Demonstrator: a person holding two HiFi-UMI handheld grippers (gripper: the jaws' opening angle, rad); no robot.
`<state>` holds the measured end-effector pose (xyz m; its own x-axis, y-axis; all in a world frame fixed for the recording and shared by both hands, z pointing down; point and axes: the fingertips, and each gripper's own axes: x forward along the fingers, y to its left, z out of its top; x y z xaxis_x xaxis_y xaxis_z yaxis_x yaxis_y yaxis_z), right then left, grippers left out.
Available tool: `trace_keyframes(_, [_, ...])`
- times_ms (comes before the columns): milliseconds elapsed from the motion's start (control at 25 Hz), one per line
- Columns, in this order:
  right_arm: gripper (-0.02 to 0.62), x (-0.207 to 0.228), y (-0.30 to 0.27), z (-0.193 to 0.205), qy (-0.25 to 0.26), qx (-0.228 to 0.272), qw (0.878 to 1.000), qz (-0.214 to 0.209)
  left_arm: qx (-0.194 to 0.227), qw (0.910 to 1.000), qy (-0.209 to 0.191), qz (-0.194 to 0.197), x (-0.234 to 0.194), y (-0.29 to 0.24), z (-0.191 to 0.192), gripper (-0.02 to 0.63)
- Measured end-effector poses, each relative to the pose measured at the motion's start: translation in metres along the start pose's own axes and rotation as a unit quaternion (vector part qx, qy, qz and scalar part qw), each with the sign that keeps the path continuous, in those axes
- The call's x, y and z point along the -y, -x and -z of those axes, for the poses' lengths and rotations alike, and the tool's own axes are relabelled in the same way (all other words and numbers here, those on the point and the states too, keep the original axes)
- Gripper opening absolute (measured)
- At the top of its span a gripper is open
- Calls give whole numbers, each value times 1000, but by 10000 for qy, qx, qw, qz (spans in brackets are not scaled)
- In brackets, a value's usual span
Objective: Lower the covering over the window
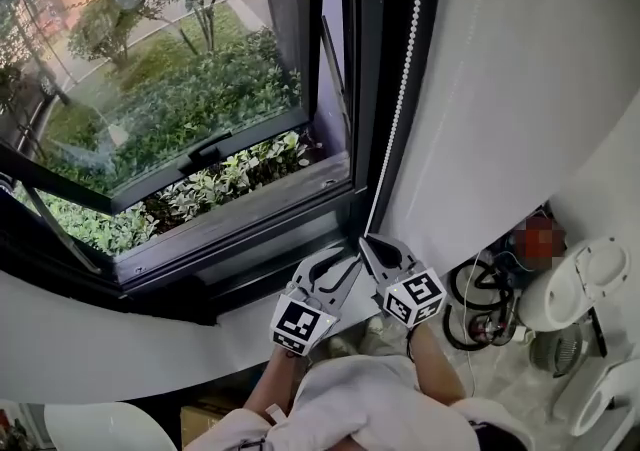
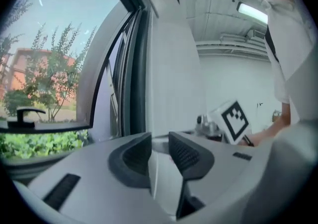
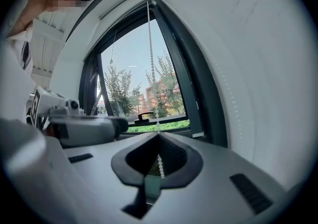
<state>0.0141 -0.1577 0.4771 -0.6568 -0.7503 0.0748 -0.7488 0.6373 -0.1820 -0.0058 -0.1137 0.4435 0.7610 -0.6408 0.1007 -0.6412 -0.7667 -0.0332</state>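
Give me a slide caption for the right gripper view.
Right gripper shut on the bead chain hanging in front of the window, trees outside.

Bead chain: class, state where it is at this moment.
In the head view the bead chain hangs down the right side of the window frame, beside the wall; the right gripper pinches it low down.

No readable text or labels.

The bead chain (image 1: pixel 400 99) runs off the top edge. The window (image 1: pixel 200 154) is cut off on the left. The cords (image 1: pixel 478 301) at the right are too small to tell apart.
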Motion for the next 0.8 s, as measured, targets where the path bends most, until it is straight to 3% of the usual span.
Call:
trace_keyframes(280, [-3,-3,0,-1,9,0,10000,0,685,9966,-444,74,-12,-20,-89,114])
trace_keyframes(560, [-3,-7,-4,-2,34,13,10000,-39,1321,9877,-840,-51,-27,-39,-161,100])
trace_keyframes(800, [-5,-7,-7,-1,46,14,10000,-70,1623,9806,-1095,-113,-33,-48,-196,69])
